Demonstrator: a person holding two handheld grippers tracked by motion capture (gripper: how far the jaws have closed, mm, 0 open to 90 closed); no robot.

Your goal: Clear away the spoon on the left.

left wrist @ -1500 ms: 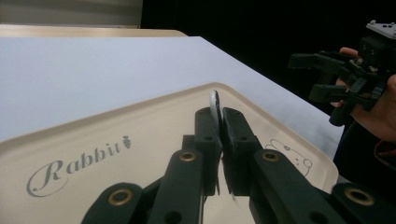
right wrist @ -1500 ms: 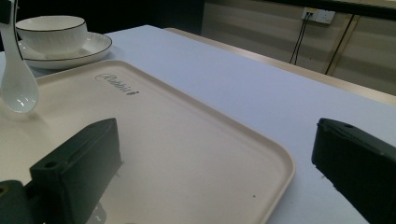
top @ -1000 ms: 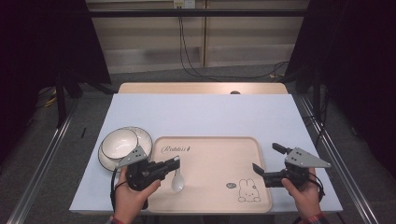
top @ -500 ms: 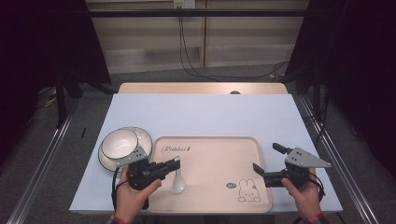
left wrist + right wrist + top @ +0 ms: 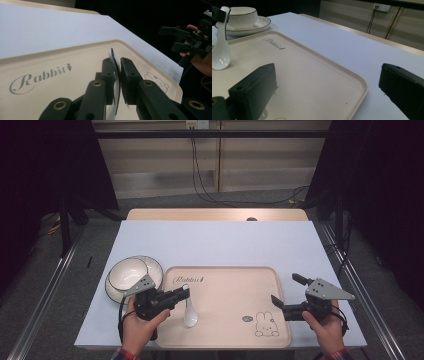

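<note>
- Left hand-held gripper (image 5: 184, 293) sits at the left edge of the tray (image 5: 235, 320), its jaws clamped on the handle of a white spoon (image 5: 190, 312).
- From the left gripper view, that spoon (image 5: 114, 75) handle stands edge-on, pinched tight between the two black jaws.
- Spoon bowl is down and appears to rest on the tray surface, handle rising up toward the jaws; the right gripper view shows the spoon (image 5: 222, 50) standing nearly upright on the tray (image 5: 312, 75).
- Right hand-held gripper (image 5: 287, 292) hovers at the tray's right edge, jaws wide apart, nothing between them.
- In the right gripper view the two black jaws frame bare tray and bench (image 5: 342, 42).
- Tray is beige, with "Rabbit" lettering near its top left and a small rabbit drawing (image 5: 265, 325) at lower right.
- Just left of the tray, a white bowl (image 5: 127, 274) sits on a white plate (image 5: 152, 270), both with dark rims.
- The bench (image 5: 220, 240) has a pale blue-white top.
- Far off in the left gripper view, the right hand-held gripper (image 5: 175, 37) shows in a hand, jaws apart.
</note>
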